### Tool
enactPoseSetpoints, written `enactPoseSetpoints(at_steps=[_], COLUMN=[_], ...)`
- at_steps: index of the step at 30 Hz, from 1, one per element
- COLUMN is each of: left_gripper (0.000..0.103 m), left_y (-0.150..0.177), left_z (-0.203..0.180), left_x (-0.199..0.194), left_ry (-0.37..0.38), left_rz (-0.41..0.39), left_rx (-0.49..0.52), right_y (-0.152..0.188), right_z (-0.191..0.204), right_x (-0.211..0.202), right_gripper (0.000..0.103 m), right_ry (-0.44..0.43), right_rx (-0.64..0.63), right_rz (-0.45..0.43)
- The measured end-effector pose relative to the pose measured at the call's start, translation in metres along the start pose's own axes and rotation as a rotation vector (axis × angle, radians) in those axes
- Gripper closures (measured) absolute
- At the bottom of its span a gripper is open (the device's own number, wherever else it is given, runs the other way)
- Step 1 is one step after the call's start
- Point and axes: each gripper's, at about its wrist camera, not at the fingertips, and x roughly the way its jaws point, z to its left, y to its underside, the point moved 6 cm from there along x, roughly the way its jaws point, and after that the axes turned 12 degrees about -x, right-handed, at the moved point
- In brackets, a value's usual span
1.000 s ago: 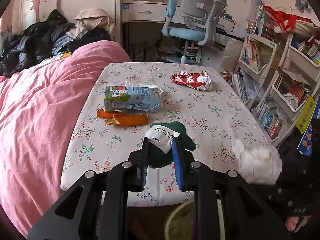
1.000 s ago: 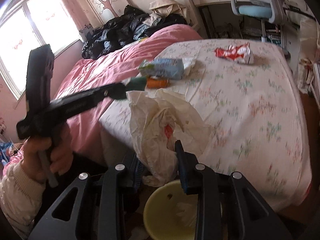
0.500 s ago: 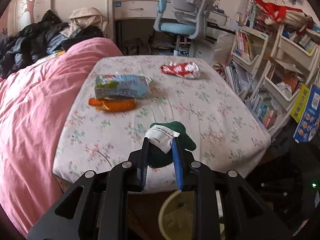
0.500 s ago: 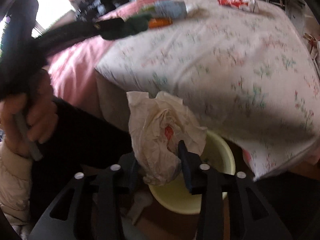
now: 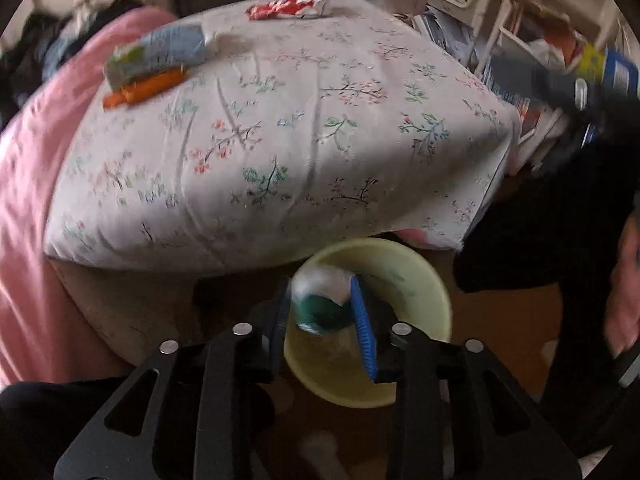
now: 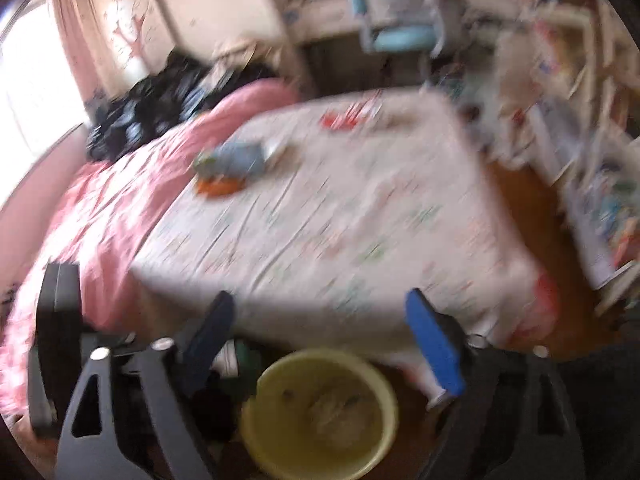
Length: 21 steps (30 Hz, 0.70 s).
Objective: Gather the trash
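I am at the drop-off step: both grippers are over the pale yellow bin [image 5: 416,280] that stands on the floor just below the foot of the bed [image 5: 280,128].

The left gripper [image 5: 322,320] points steeply down with the green wrapper [image 5: 320,312], white label uppermost, between its jaws, right above the bin's mouth. Its jaws have just been opening, and the wrapper is smeared, so I cannot tell whether the pads still press on it or it is already slipping free. My judgement is that this piece is being let go into the bin.

The right gripper [image 6: 320,344] has also just been opening; its jaws stand wide apart with nothing between them. In its view the bin [image 6: 280,432] holds pale crumpled stuff, too blurred to name.

The wrapper looks like soft, crushed foil or plastic, light and limp; I would expect it to fall slowly and perhaps catch on a pad.

Left on the floral sheet are the blue and green carton [image 5: 160,52], the orange peel [image 5: 144,88] touching its near side, and the red and white wrapper [image 5: 292,4] well apart near the far edge. Next, I judge, comes a clean release, then a reach back up to the carton or peel.
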Motion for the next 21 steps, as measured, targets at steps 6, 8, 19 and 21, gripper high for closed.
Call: enactPoseSetpoints(at_steps=[6,8,19,21], left_gripper=[0.027,0.021,0.007,0.007], left_y=[-0.019,-0.025,-0.045,-0.043], left_z=[0.023,0.036,0.067,0.066], left_x=[-0.040,-0.053,-0.087,-0.089], left_ry=[-0.091,-0.119,-0.161,-0.155], left_rz=[-0.244,-0.313,-0.479,-0.476], left_rx=[-0.096,-0.155,-0.277,-0.275], right_y=[-0.002,0.001,0.004,0.004], right_z=[-0.001,0.003,0.026,0.028], right_x=[-0.003,0.005,0.016,0.018], right_gripper=[0.007,0.007,0.007,0.007], right_ry=[0.120,0.116,0.111,0.111], right_rx=[-0.087,-0.107,-0.164,-0.169], right_rz=[-0.042,-0.017,0.010,0.014])
